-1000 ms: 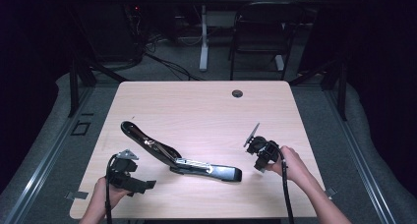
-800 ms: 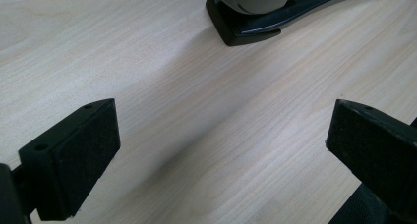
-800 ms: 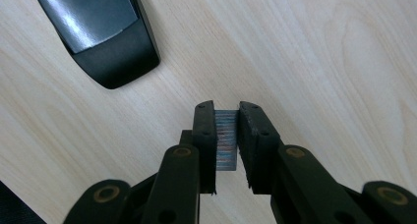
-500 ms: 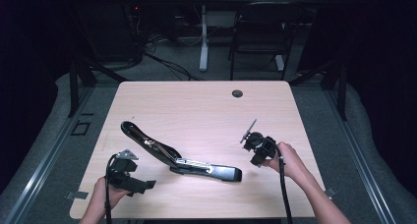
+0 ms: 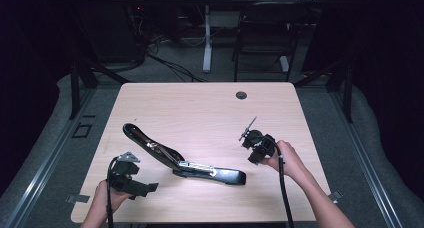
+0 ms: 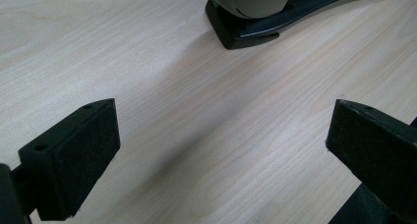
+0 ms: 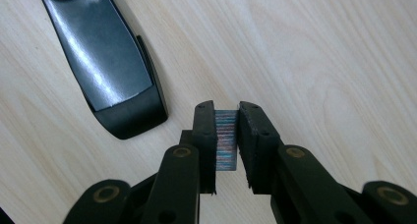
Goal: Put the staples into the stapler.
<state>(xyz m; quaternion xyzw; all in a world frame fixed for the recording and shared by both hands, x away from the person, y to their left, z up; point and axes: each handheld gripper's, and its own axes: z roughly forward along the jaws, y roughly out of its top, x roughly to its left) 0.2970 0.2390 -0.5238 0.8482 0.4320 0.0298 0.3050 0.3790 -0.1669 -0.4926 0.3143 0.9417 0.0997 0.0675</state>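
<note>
Right gripper (image 7: pixel 227 117) pinches what looks like a strip of staples (image 7: pixel 225 140) above the table (image 5: pixel 200 103), just beside the open stapler's (image 5: pixel 182 158) black front end. Left gripper (image 6: pixel 221 135) hovers spread wide near its other end.
</note>
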